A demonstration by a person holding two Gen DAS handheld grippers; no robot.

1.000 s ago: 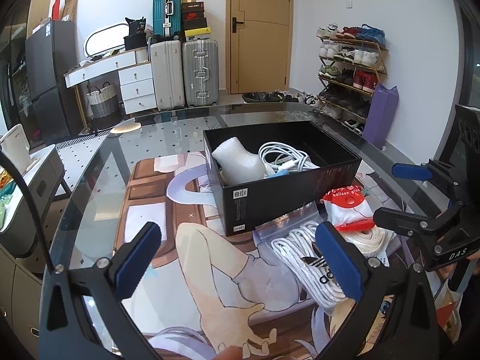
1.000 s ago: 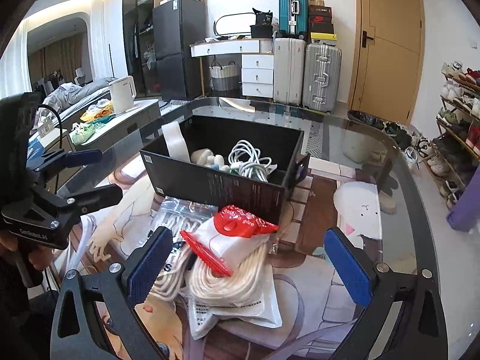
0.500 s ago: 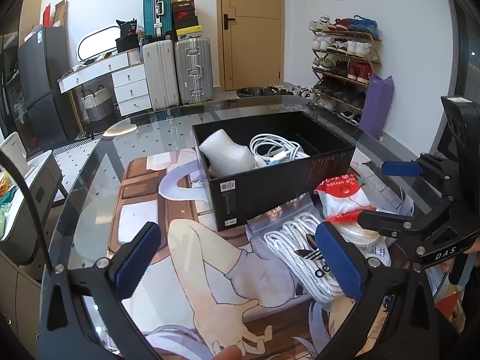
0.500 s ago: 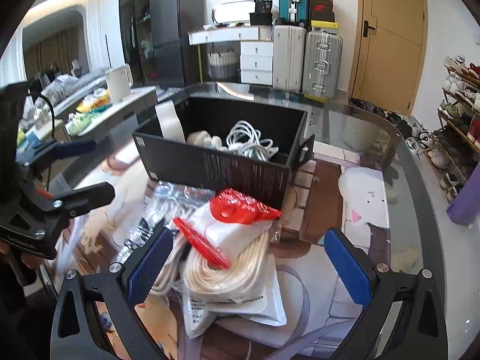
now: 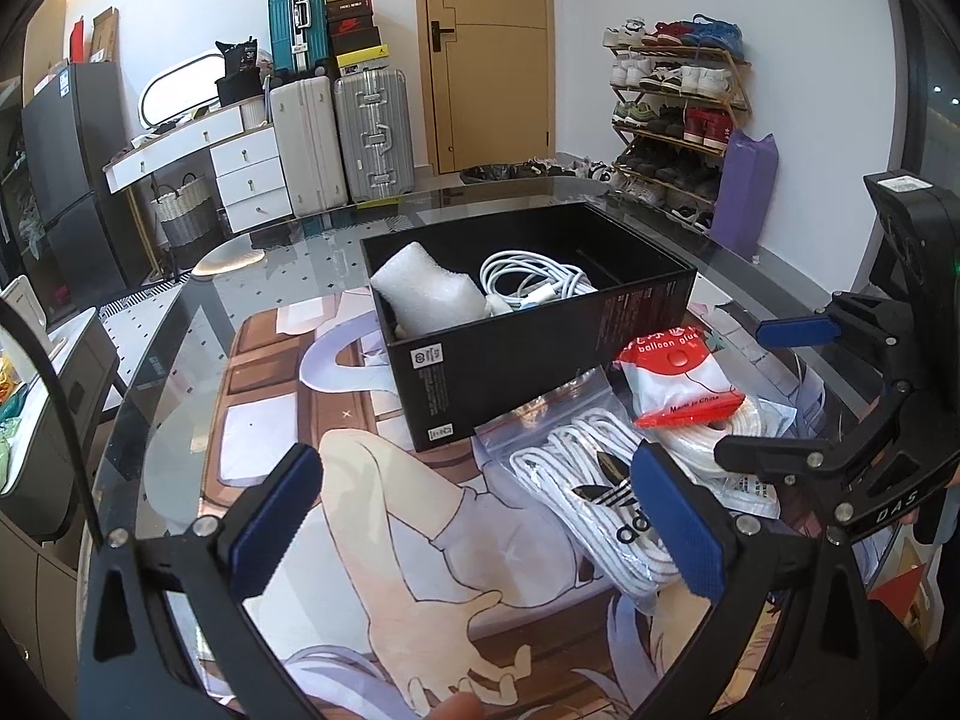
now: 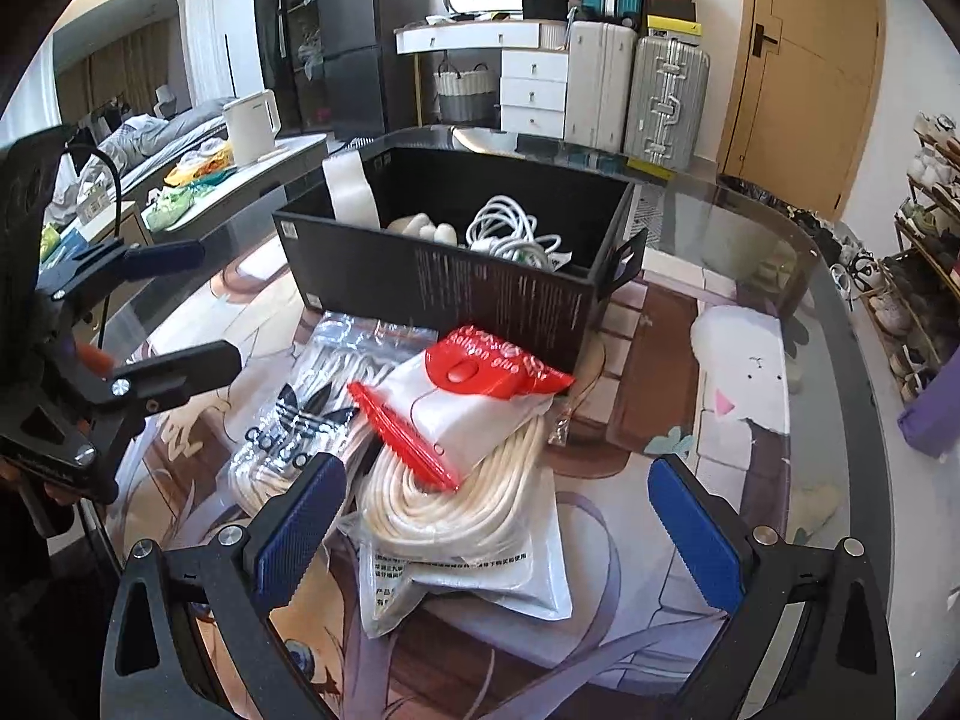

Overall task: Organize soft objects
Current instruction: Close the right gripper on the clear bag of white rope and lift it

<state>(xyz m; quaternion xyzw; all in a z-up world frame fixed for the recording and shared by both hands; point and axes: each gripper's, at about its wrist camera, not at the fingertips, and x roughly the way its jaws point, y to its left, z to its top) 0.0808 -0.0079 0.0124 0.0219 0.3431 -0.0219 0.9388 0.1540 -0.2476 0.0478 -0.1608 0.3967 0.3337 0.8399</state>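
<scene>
A black box (image 5: pixel 540 354) (image 6: pixel 456 294) on the table holds white foam (image 5: pixel 426 294) and a coiled white cable (image 5: pixel 534 282) (image 6: pixel 510 234). In front of it lie a clear bag of white Adidas laces (image 5: pixel 594 492) (image 6: pixel 288 420), a red-topped white balloon glue bag (image 5: pixel 678 378) (image 6: pixel 480 396) and a cream rope coil (image 6: pixel 456 492) on a white pouch (image 6: pixel 480 576). My left gripper (image 5: pixel 480 528) is open and empty, left of the laces bag. My right gripper (image 6: pixel 498 534) is open and empty, just before the rope coil; it also shows in the left wrist view (image 5: pixel 774 390).
The glass table (image 6: pixel 780 252) carries a printed anime mat (image 5: pixel 264 420). Suitcases (image 5: pixel 336 138), a white dresser (image 5: pixel 240 162), a door and a shoe rack (image 5: pixel 672 114) stand behind. A counter with a kettle (image 6: pixel 252 126) stands left of the table.
Both grippers have come closer to the bags in front of the box and now sit a little lower. Both jaws stay open. No object has moved.
</scene>
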